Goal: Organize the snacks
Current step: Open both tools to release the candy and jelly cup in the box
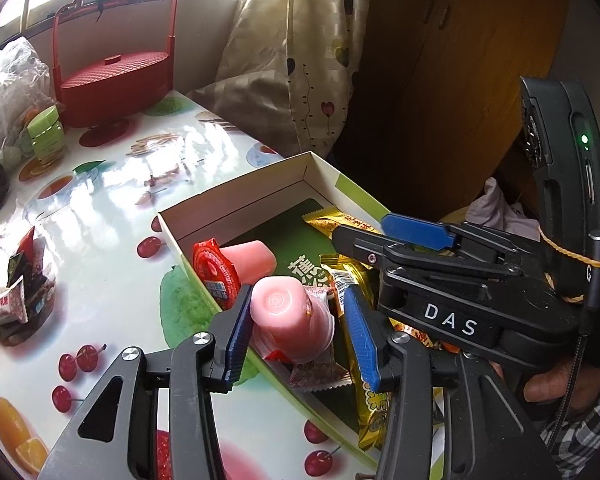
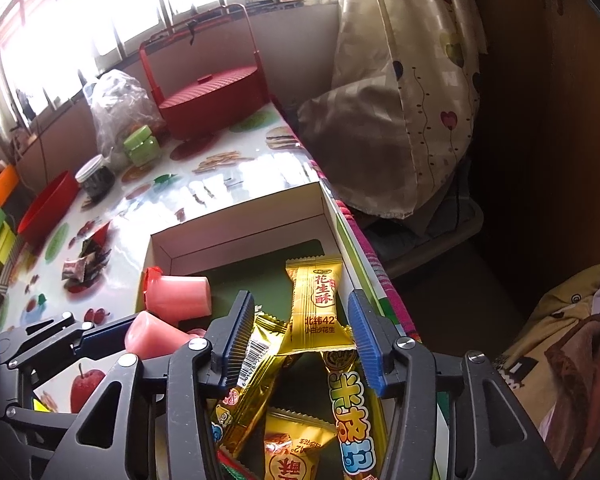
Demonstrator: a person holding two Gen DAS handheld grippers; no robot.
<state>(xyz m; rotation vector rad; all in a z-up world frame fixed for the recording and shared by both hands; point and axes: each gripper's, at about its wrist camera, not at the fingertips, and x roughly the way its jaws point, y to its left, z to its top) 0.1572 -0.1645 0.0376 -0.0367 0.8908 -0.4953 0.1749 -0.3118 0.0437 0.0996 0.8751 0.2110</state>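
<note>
- The white cardboard box sits at the table's right edge, its far half bare green floor, its near half filled with snacks.
- A pink jelly cup lies on its side in the box by the left wall, between the spread fingers of the left gripper; the left pad is at the cup's side, the right pad stands off it.
- A second jelly cup with a red foil lid lies just beyond, against the same wall.
- The right gripper is spread wide over the box's right side, with a gold peanut-candy wrapper between its fingers; whether either pad touches it I cannot tell.
- More gold packets are heaped under that claw, overlapping one another.
- The box's right wall runs along the table edge, which drops off to curtain and dark floor.
- Left of the box lies open tablecloth printed with fruit; a small pile of wrapped sweets lies well to the left.
- At the far end stand a red lidded basket, a green jar and a plastic bag.
</note>
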